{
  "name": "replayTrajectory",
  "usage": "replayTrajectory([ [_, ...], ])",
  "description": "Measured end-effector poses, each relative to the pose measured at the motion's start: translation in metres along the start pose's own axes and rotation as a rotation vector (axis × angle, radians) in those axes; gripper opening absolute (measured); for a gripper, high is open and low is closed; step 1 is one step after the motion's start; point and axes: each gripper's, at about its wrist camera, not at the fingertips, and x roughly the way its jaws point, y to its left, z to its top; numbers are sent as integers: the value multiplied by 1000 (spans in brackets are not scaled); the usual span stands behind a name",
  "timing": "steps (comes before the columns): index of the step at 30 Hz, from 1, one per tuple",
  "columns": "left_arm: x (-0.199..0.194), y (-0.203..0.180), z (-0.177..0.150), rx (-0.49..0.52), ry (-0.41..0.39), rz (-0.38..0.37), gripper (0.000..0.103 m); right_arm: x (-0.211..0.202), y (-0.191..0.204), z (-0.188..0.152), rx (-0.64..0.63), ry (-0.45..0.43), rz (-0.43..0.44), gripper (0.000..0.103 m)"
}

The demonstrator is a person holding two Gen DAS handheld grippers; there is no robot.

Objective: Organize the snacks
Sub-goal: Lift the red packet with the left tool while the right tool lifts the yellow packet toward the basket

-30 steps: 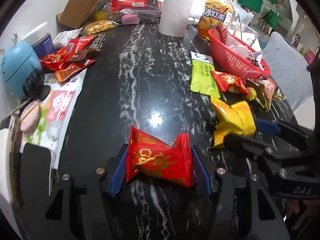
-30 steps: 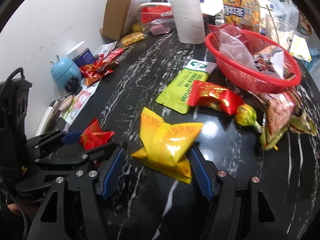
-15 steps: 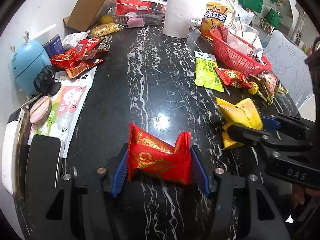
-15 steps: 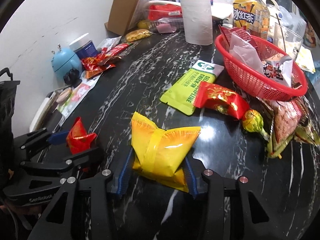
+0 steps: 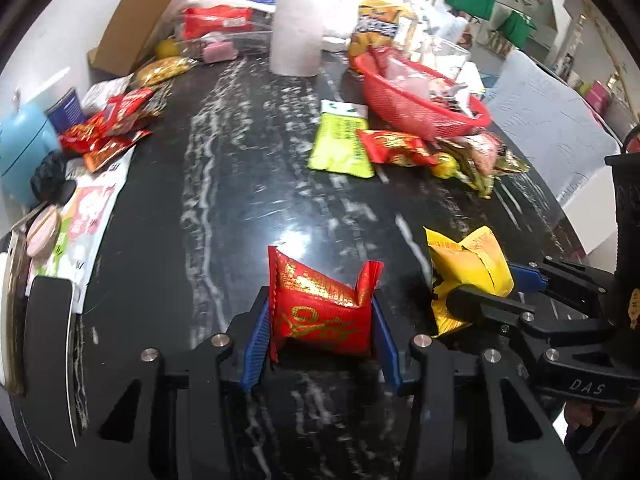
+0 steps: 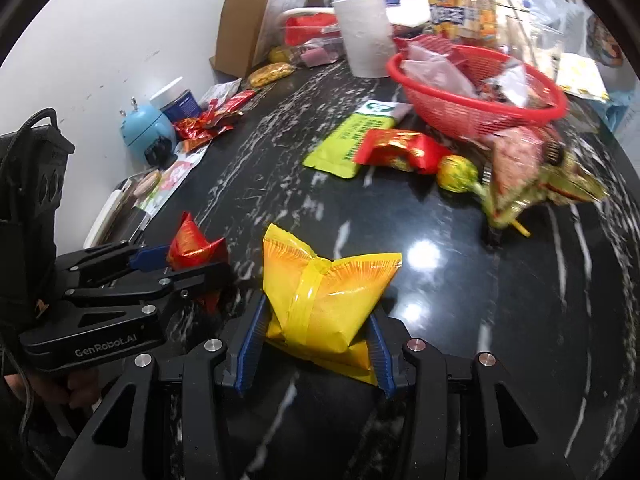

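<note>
A red snack packet (image 5: 316, 292) with gold print sits pinched between the blue pads of my left gripper (image 5: 318, 320), whose jaws are closing on it and buckling its ends upward. My right gripper (image 6: 314, 340) is shut on a yellow snack packet (image 6: 324, 300), which is crumpled between the pads. Both packets are just over the black marble table (image 6: 500, 320). The right wrist view shows the left gripper (image 6: 188, 262) to the left, holding the red packet (image 6: 192, 240). The left wrist view shows the right gripper (image 5: 488, 286) with the yellow packet (image 5: 464, 256).
A red basket (image 6: 472, 116) with wrappers stands at the far right. Before it lie a green packet (image 6: 352, 136), another red packet (image 6: 396, 148) and a heap of sweets (image 6: 520, 168). A paper roll (image 6: 364, 36), a cardboard box (image 6: 248, 28) and a blue device (image 6: 144, 128) line the back and left.
Both pairs of jaws have narrowed onto their packets, squeezing the red one and the yellow one. Both grippers have shifted a little over the table with the packets in them.
</note>
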Motion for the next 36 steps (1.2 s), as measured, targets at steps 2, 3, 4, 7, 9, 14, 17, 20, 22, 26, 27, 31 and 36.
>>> replayTrajectory([
  [2,-2,-7,1,18,-5,-12,46,-7,-5,-3,14,-12,-5,46],
  [3,-3,-12,1,27,-9,-19,46,-10,-7,-5,20,-17,-8,46],
  [4,-4,-16,2,35,-12,-25,46,-14,-10,-7,24,-22,-12,46],
  [7,-6,-26,2,54,-17,-41,46,-22,-15,-13,34,-30,-19,46],
  [9,-8,-34,3,71,-19,-55,46,-29,-18,-18,46,-37,-25,46],
  [14,-15,-51,6,107,-37,-84,46,-45,-24,-26,71,-67,-43,46],
  [17,-20,-61,11,132,-54,-102,46,-56,-28,-28,88,-87,-48,46],
  [20,-24,-67,17,140,-69,-124,46,-68,-31,-28,93,-114,-58,46],
  [22,-29,-72,24,153,-87,-135,46,-74,-31,-26,95,-131,-65,46],
  [26,-38,-79,35,174,-127,-147,46,-88,-33,-20,95,-166,-83,46],
  [27,-40,-81,39,179,-139,-150,46,-91,-34,-18,93,-175,-89,46],
  [31,-50,-88,55,195,-184,-165,46,-104,-36,-5,79,-212,-113,46],
  [36,-58,-95,80,216,-240,-179,46,-116,-38,13,55,-252,-131,46],
])
